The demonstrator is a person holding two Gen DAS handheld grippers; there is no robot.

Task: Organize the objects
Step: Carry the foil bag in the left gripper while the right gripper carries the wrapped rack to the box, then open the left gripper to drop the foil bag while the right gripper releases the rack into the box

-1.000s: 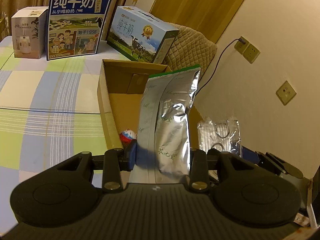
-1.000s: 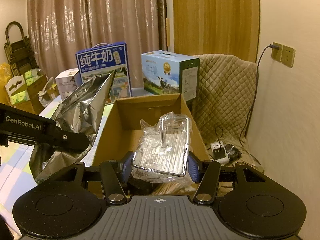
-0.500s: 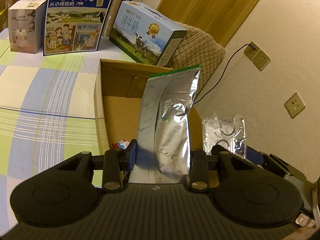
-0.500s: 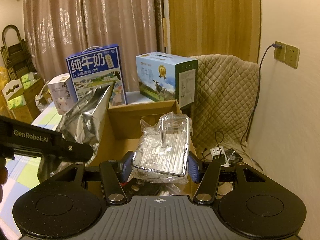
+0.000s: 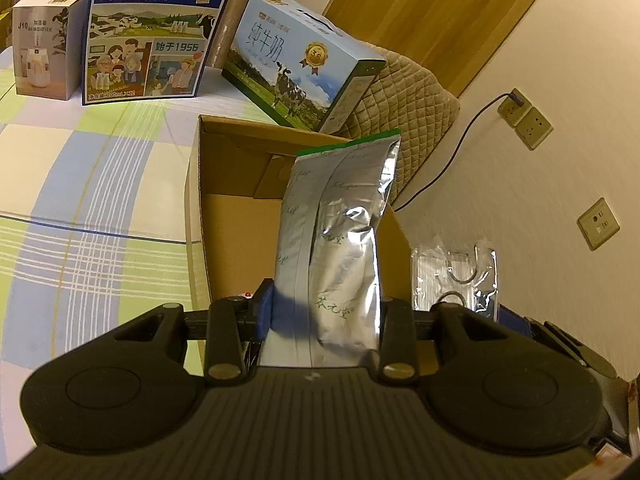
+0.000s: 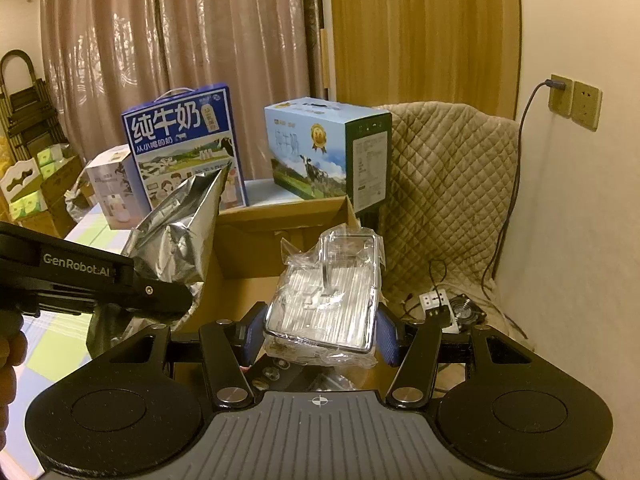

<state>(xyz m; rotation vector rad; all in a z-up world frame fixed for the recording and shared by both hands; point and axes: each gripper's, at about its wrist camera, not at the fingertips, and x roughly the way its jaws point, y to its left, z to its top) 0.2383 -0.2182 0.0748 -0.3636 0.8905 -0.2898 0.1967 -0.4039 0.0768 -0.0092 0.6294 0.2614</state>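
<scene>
My left gripper (image 5: 324, 316) is shut on a silver foil pouch (image 5: 336, 240) with a green top edge, held upright over the open cardboard box (image 5: 196, 216). In the right wrist view that pouch (image 6: 180, 236) and the left gripper's body (image 6: 80, 284) show at the left. My right gripper (image 6: 320, 332) is shut on a clear plastic packet (image 6: 332, 292) with a ribbed transparent case inside, held above the box's (image 6: 280, 216) near right side. The same packet (image 5: 456, 276) shows at the right in the left wrist view. Small items lie on the box floor, mostly hidden.
The box stands on a checked cloth (image 5: 80, 184). Behind it stand two milk cartons (image 5: 156, 28) (image 5: 300, 64) and a white humidifier box (image 5: 44, 40). A quilted chair (image 6: 448, 200), a power strip (image 6: 436, 304) and wall sockets (image 6: 576, 100) lie to the right. Curtains hang behind.
Both grippers have risen and drawn back a little with their loads still held. The small red-and-white ball on the box floor has slipped out of sight behind the left gripper.
</scene>
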